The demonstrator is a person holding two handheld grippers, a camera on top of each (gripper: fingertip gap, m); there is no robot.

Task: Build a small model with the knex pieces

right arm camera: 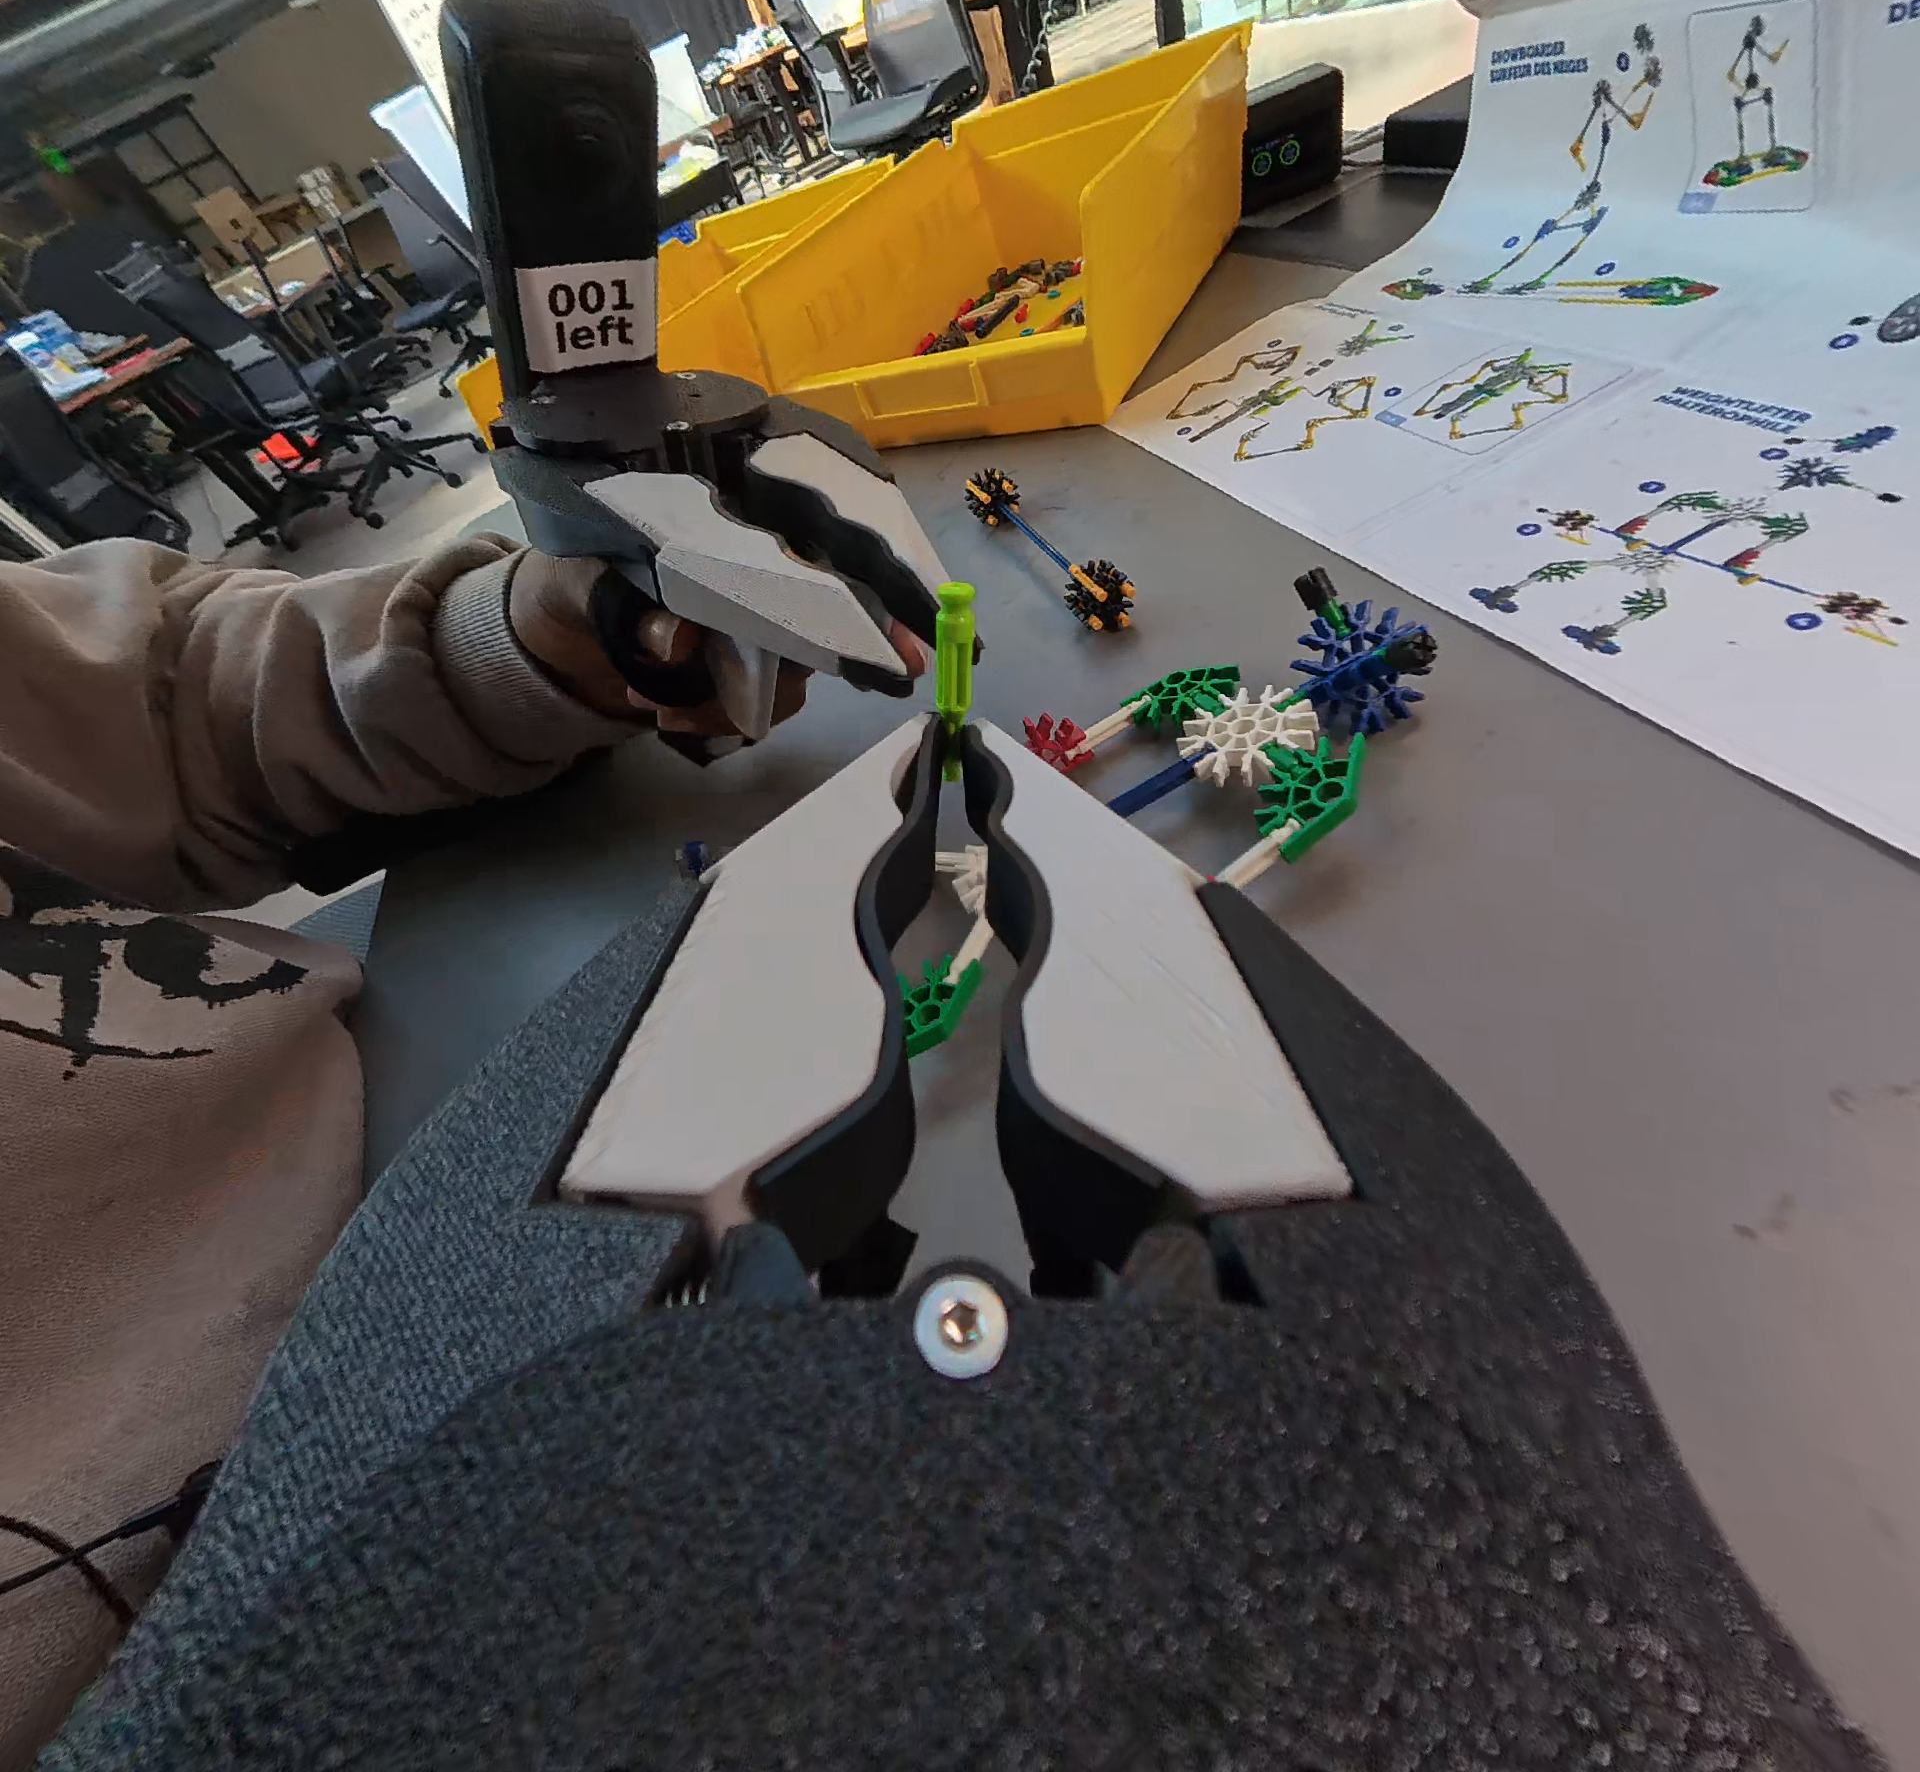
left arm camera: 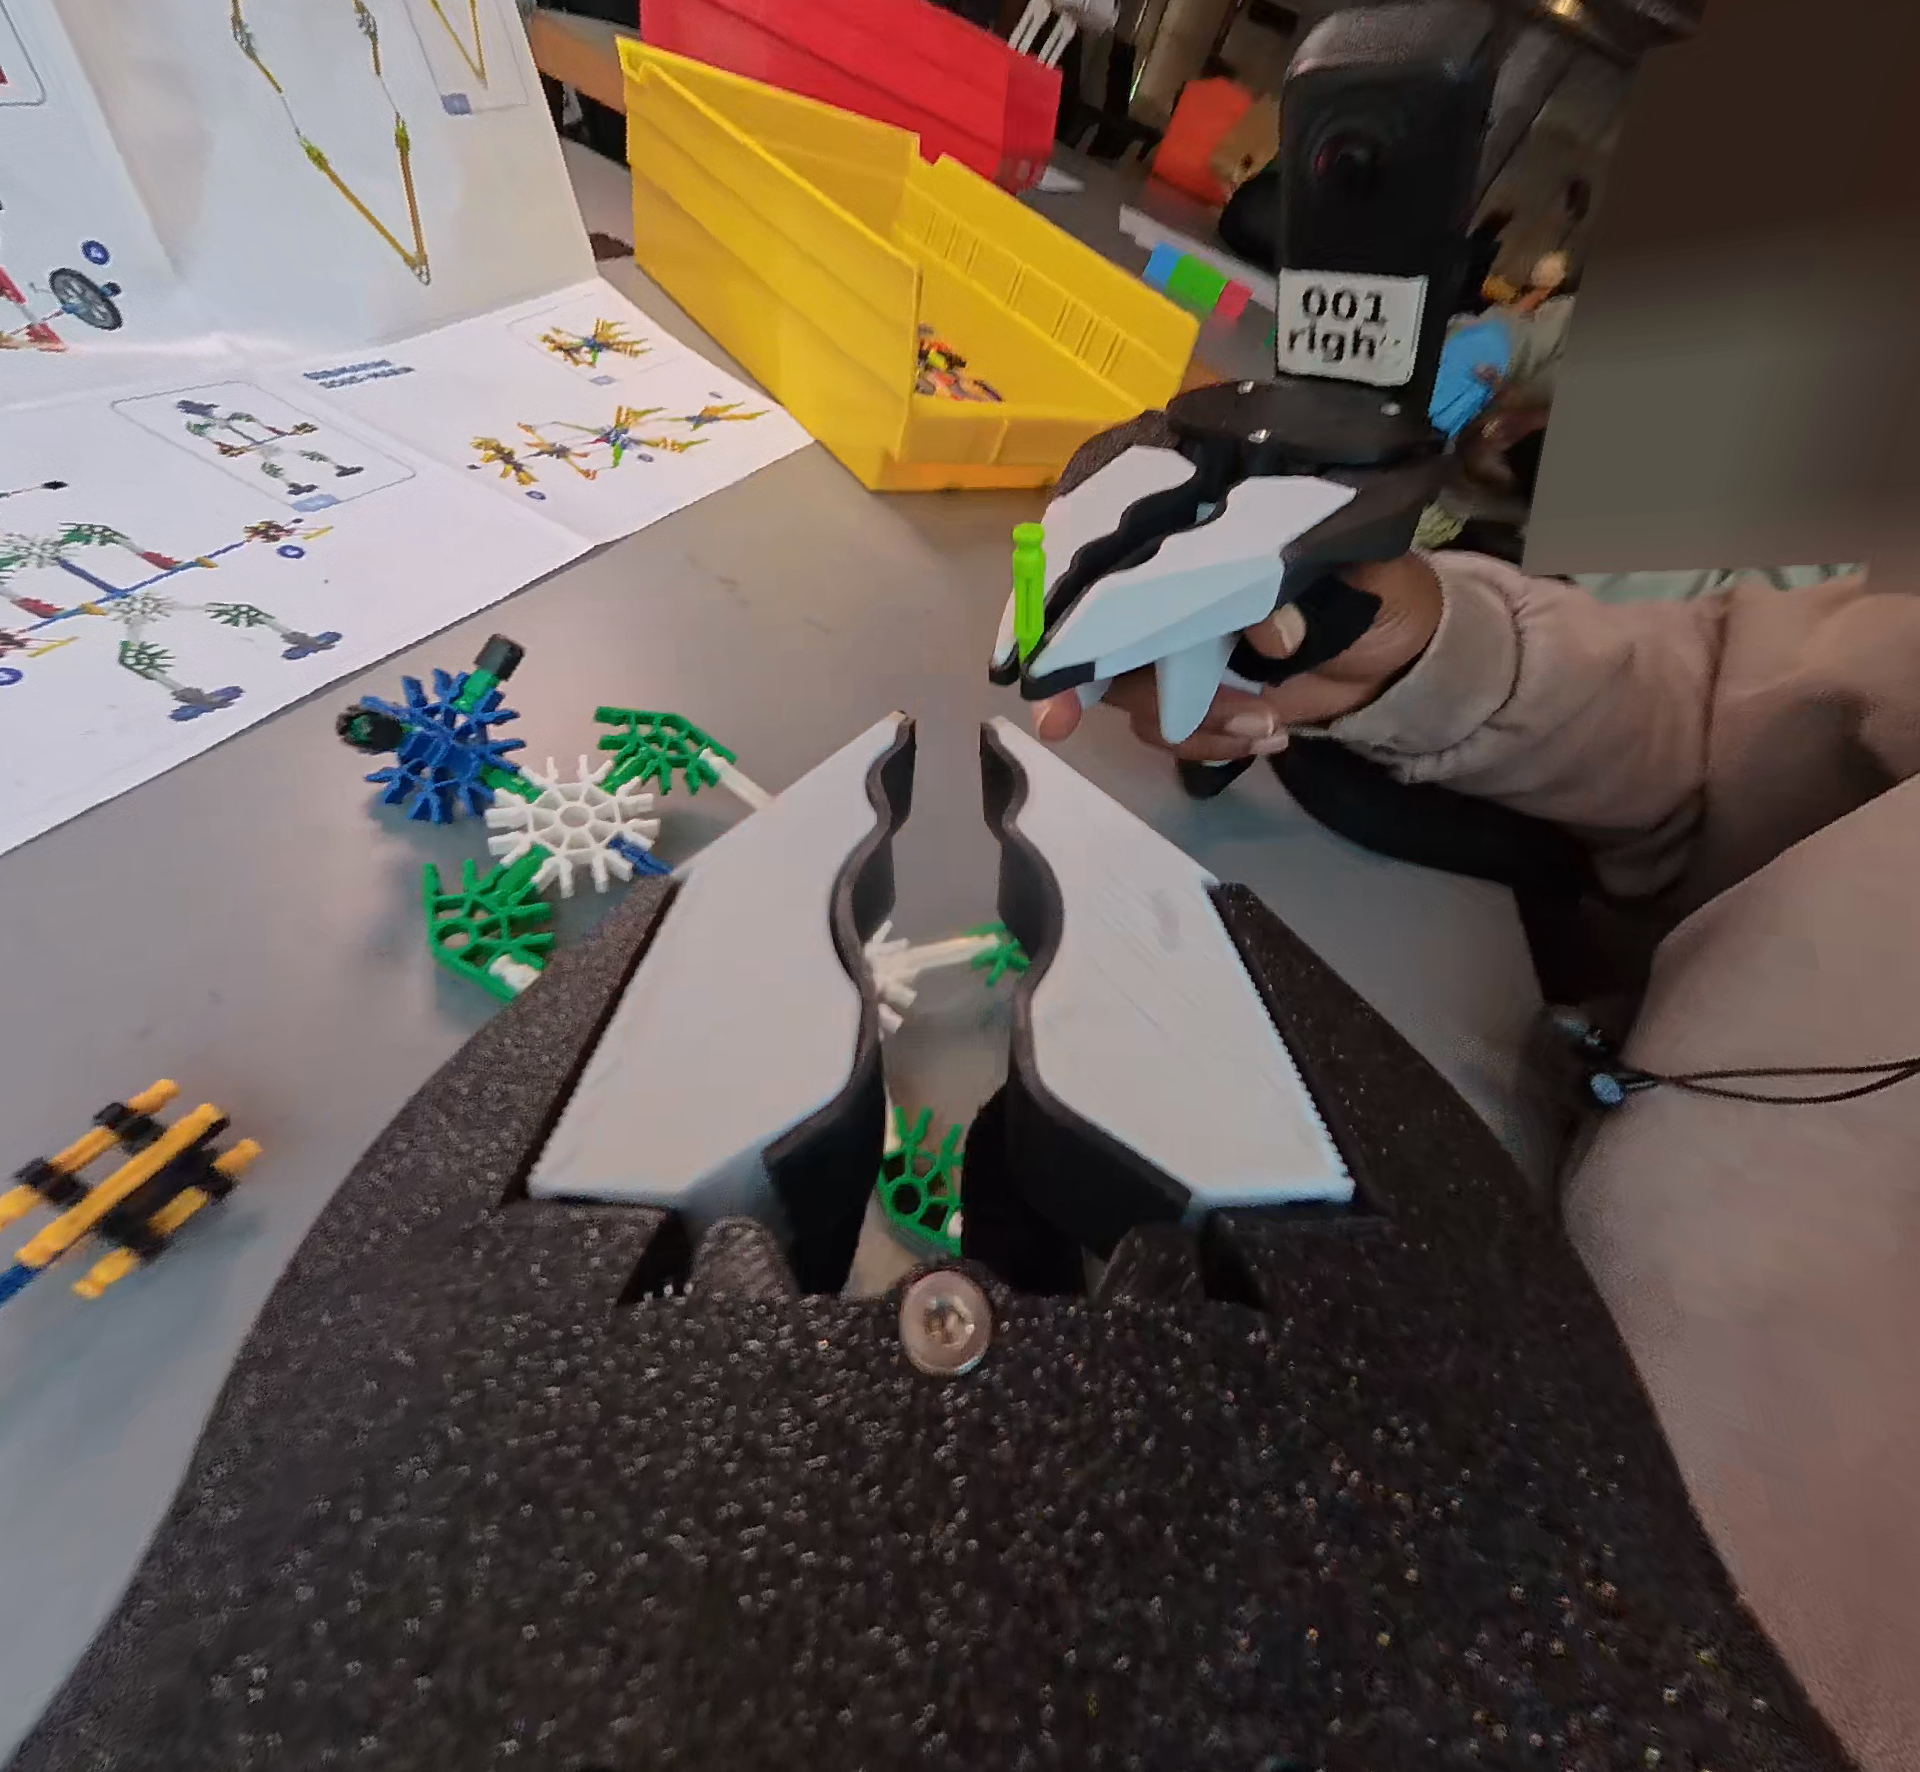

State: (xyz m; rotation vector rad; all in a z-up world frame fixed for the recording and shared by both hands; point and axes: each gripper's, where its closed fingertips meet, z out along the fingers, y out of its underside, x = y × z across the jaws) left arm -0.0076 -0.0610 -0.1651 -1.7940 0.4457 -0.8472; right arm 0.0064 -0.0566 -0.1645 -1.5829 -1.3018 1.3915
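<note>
My right gripper is shut on the lower end of a lime green rod and holds it upright above the grey table. The left wrist view shows the same rod in the right gripper. My left gripper is open with nothing between its fingertips; in the right wrist view it hovers just left of the rod. A blue, white and green connector assembly lies on the table left of my left gripper and also shows in the right wrist view. Part of it shows under both grippers.
A yellow bin with small parts stands behind, a red bin beyond it. An instruction sheet lies and leans at the left. A yellow-black piece lies near left. A blue rod with black-yellow ends lies ahead. The tips of both grippers are at nearly the same place.
</note>
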